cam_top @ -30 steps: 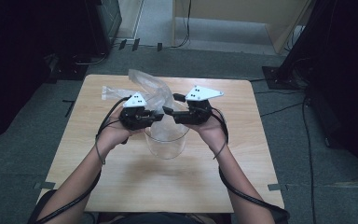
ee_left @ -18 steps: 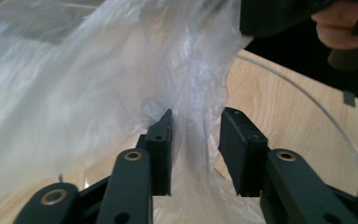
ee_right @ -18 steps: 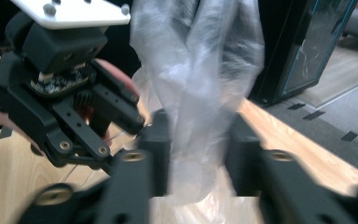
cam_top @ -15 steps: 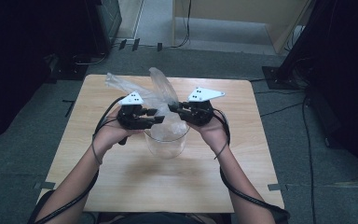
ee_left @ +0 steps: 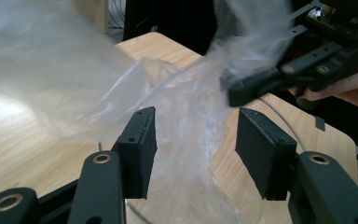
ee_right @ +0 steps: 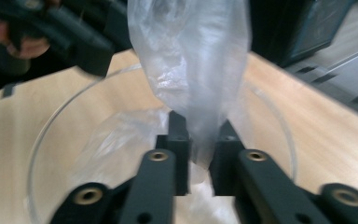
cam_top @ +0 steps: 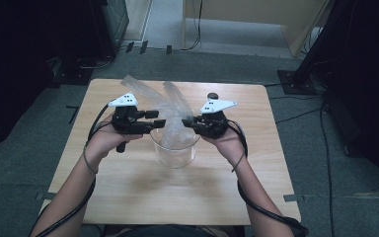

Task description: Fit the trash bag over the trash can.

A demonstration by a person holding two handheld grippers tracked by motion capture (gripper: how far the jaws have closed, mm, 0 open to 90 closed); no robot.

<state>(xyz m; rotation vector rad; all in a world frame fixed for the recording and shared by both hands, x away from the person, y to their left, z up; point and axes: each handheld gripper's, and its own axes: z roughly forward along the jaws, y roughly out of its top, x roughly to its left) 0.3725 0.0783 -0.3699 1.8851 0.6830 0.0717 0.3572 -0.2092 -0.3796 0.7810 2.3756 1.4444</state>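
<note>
A clear plastic bag (cam_top: 170, 106) hangs over a clear round container (cam_top: 175, 153) on the wooden table (cam_top: 177, 197). My right gripper (cam_top: 188, 121) is shut on the bag's lower part just above the container's rim (ee_right: 56, 126); in the right gripper view (ee_right: 199, 135) its jaws pinch the film (ee_right: 191, 60), though they have just been opening a little. My left gripper (cam_top: 160, 119) stands open. Its jaws have just been opening, and loose film (ee_left: 186, 107) drapes between the pads (ee_left: 142, 140) without being pressed.
A small black knob-like object (cam_top: 212, 96) sits near the table's far edge. Cables, dark stands and a wooden cabinet ring the table on the grey floor. Bare wood lies in front of the container toward the person.
The left gripper has opened, let go of the bag and drawn away to the left. The right gripper has closed on the bag over the container. The bag's upper part has shifted.
</note>
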